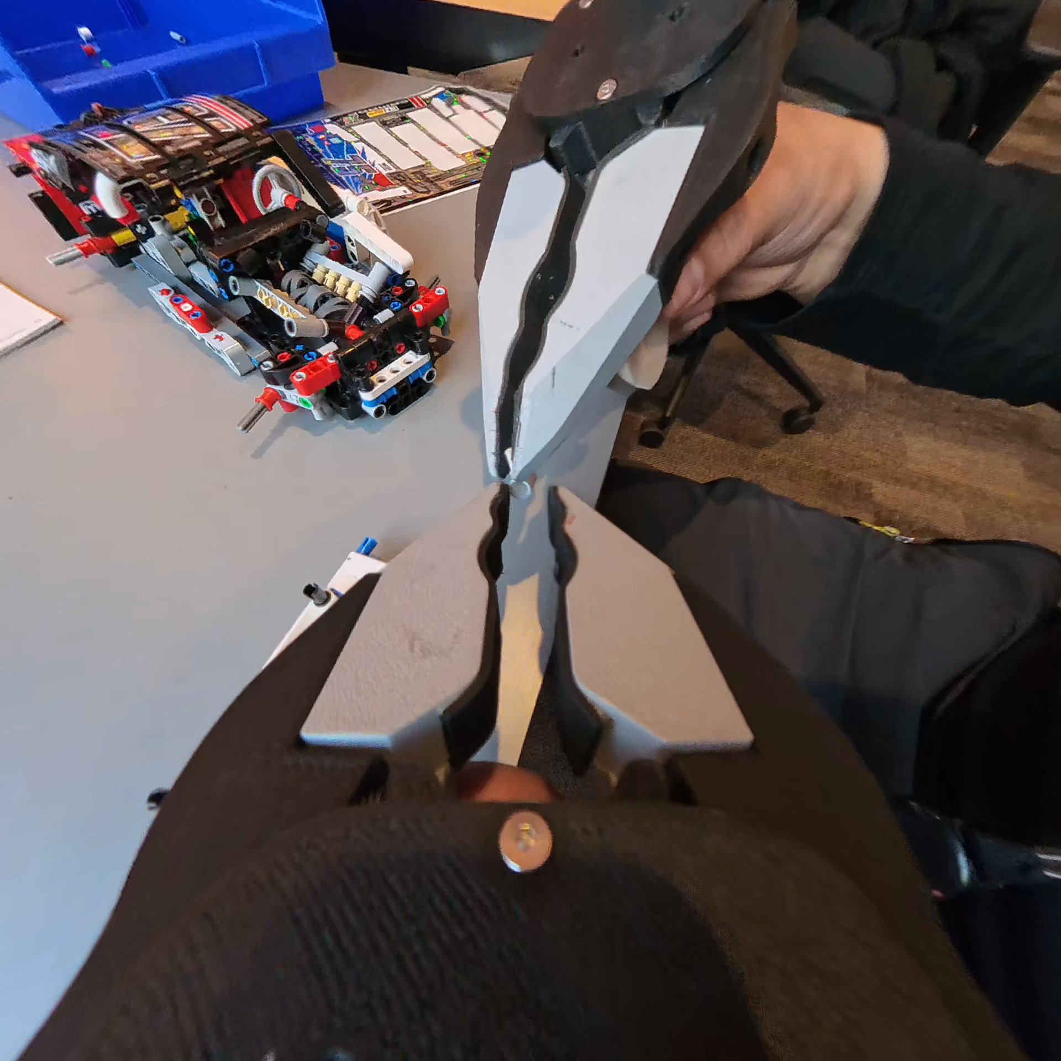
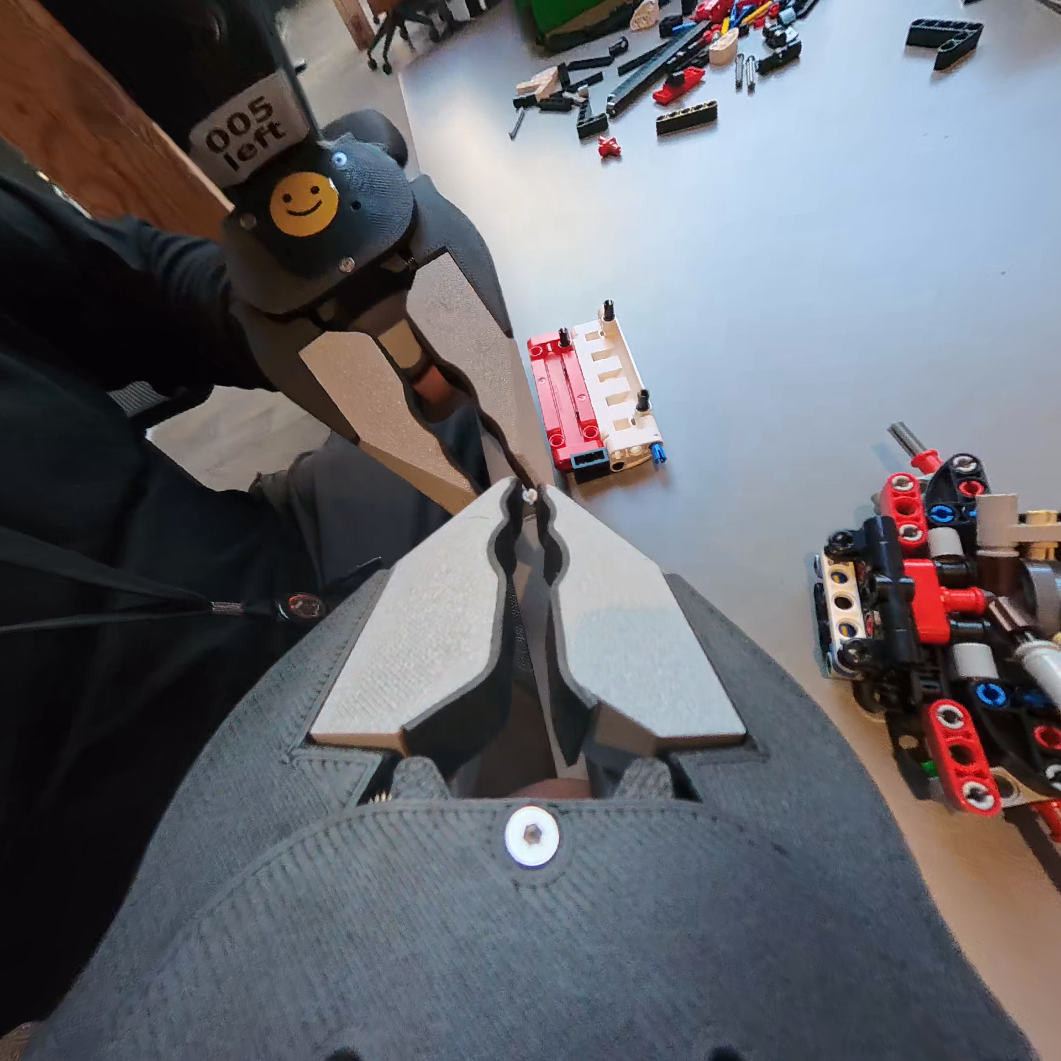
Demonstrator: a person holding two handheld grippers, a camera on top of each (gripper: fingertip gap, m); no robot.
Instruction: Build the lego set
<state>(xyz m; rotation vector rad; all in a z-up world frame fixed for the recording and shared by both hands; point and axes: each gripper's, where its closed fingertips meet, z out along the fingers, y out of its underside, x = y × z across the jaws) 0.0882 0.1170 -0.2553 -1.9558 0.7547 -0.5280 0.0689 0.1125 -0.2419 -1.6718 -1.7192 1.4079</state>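
My right gripper (image 2: 531, 498) is shut on a small white Lego piece (image 2: 531, 495) pinched at its very tips. In the left wrist view the right gripper (image 1: 508, 473) comes down from above with the white piece (image 1: 521, 489) at its tip. My left gripper (image 1: 525, 492) is narrowly open, tip to tip with the right one, and the white piece sits at the mouth of its jaws. Both meet over the near edge of the grey table (image 1: 115, 517). The partly built Lego car (image 1: 229, 247) stands on the table to the left; it also shows in the right wrist view (image 2: 947, 631).
A red and white panel assembly (image 2: 594, 396) lies just beyond the grippers. Several loose Lego parts (image 2: 660, 69) are scattered farther off. A blue bin (image 1: 172, 51) and a sticker sheet (image 1: 413, 143) lie behind the car. The table edge, my legs and an office chair (image 1: 746, 373) are to the right. Left and right tips are no more than a few centimetres apart.
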